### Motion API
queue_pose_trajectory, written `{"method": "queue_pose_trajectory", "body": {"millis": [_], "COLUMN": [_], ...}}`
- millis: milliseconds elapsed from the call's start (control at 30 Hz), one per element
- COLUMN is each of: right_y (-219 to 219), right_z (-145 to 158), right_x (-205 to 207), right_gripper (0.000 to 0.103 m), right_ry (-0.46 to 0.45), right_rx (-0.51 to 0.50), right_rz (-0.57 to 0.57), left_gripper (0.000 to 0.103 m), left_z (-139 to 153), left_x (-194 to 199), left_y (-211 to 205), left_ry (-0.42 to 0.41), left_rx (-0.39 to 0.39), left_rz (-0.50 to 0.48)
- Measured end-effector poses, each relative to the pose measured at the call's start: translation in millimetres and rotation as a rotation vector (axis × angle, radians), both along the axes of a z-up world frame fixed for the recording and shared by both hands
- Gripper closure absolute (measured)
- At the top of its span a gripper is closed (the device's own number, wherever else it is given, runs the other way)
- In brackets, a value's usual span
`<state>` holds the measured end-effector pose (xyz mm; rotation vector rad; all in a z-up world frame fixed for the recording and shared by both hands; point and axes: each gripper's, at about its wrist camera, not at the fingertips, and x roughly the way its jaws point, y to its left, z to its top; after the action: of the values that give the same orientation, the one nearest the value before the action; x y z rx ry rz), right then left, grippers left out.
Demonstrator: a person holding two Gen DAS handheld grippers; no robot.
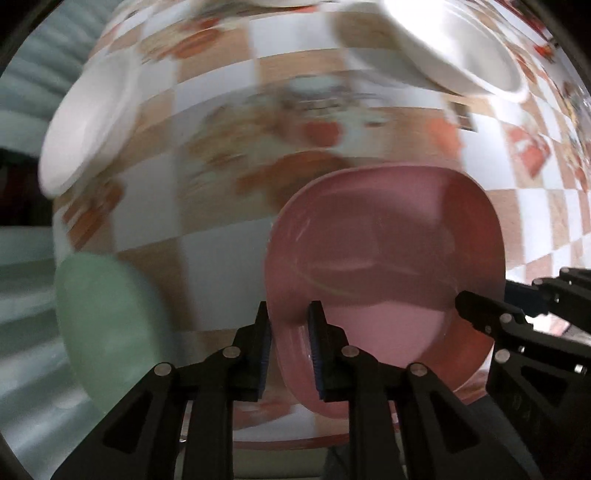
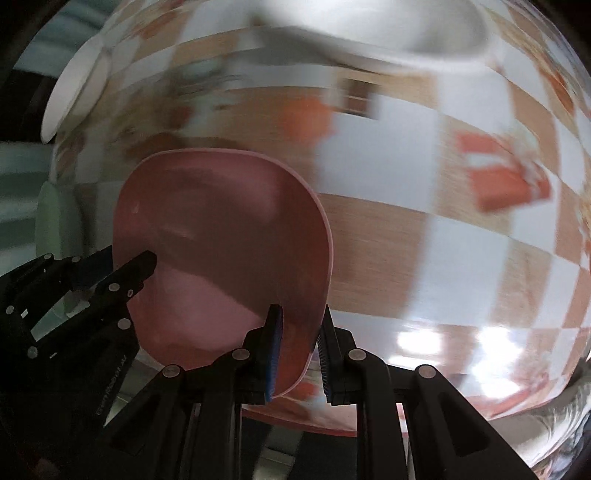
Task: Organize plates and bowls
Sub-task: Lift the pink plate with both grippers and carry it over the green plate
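A pink bowl (image 1: 384, 254) is held above the checkered tablecloth (image 1: 221, 243) by both grippers. My left gripper (image 1: 290, 343) is shut on the bowl's left rim. My right gripper (image 2: 301, 347) is shut on the bowl's (image 2: 221, 236) right rim; it also shows in the left wrist view (image 1: 517, 325) at the right. A green bowl (image 1: 107, 332) sits at the left. A white plate (image 1: 88, 122) lies at the far left. A white bowl (image 1: 443, 48) stands at the back right. Both views are motion-blurred.
The table's near edge (image 2: 295, 421) runs just below the grippers. The white bowl (image 2: 388, 33) and white plate (image 2: 74, 88) also show in the right wrist view. A striped grey surface (image 1: 22, 92) lies beyond the table's left side.
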<state>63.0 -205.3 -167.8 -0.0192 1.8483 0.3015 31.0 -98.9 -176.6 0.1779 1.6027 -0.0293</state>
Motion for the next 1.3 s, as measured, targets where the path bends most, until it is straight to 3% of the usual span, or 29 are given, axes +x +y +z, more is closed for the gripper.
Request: {"method": "queue_pose_trajectory", "body": {"millis": [333, 433, 767, 967, 1300], "right_y": [23, 37, 50, 49, 56], "right_z": [1, -5, -16, -11, 23], "right_x": [11, -12, -12, -12, -7], "right_gripper": [0.082, 0.082, 0.081, 0.082, 0.082], "right_ry": [0.009, 0.007, 0.022, 0.029, 0.008], "right_rx": [-0.040, -0.058, -0.082, -0.085, -0.062], "right_rz": [0.024, 0.027, 0.012, 0.017, 0.026], "left_gripper": [0.082, 0.082, 0.082, 0.082, 0.082], "left_z": [2, 8, 4, 12, 51], "left_x": [-11, -28, -25, -25, -25], "left_y": [14, 22, 48, 72, 85], "left_ry": [-0.042, -0.041, -0.051, -0.041, -0.116], "left_rx": [-0.013, -0.043, -0.085, -0.122, -0.104], "left_rz": [0.006, 0.016, 0.031, 0.068, 0.062]}}
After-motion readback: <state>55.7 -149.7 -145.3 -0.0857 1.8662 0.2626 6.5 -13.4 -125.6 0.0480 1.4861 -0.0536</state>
